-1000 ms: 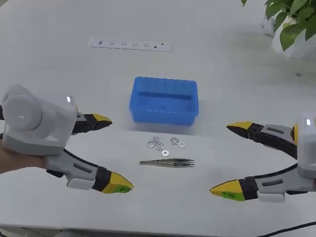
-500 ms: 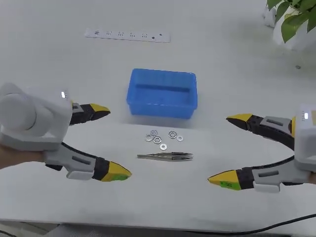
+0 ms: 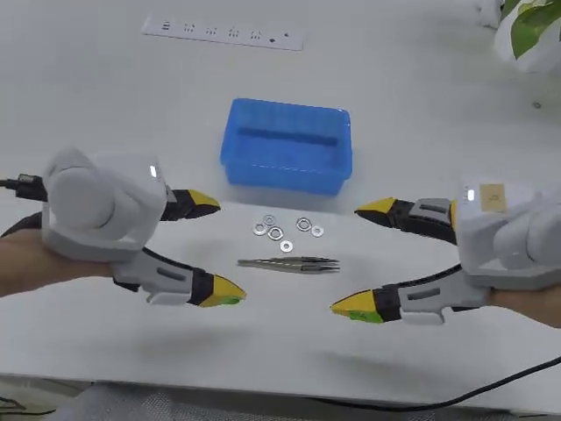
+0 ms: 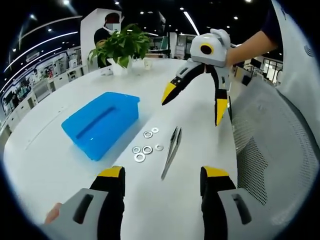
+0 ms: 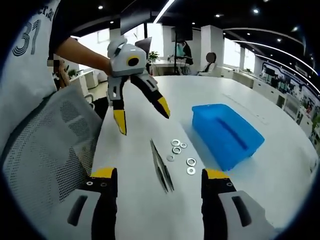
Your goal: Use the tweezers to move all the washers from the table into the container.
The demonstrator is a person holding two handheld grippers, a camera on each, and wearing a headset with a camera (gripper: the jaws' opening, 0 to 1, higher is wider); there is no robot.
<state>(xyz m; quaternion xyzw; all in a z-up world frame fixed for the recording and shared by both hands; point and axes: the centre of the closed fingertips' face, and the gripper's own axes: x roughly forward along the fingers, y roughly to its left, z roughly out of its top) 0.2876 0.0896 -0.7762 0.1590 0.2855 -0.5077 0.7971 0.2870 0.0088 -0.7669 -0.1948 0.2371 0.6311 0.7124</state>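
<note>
While both grippers hang above the table with nothing in them, the work sits in the gap between them. At the left of the head view the left gripper has its jaws spread wide, yellow tips aimed toward the centre. Just right of it, at the middle of the frame, the tweezers lie flat with their long axis running left to right, so one end points at each gripper. A cluster of washers lies just above them in the frame, not touching the tweezers. The blue container stands higher still, near the washers. At the right, the right gripper is likewise spread wide and bare. The tweezers lie about midway, with neither gripper clearly nearer. The end toward the right gripper looks split into two prongs, so the joined end probably faces left. A grasp would likely need the jaws turned across that long axis.
</note>
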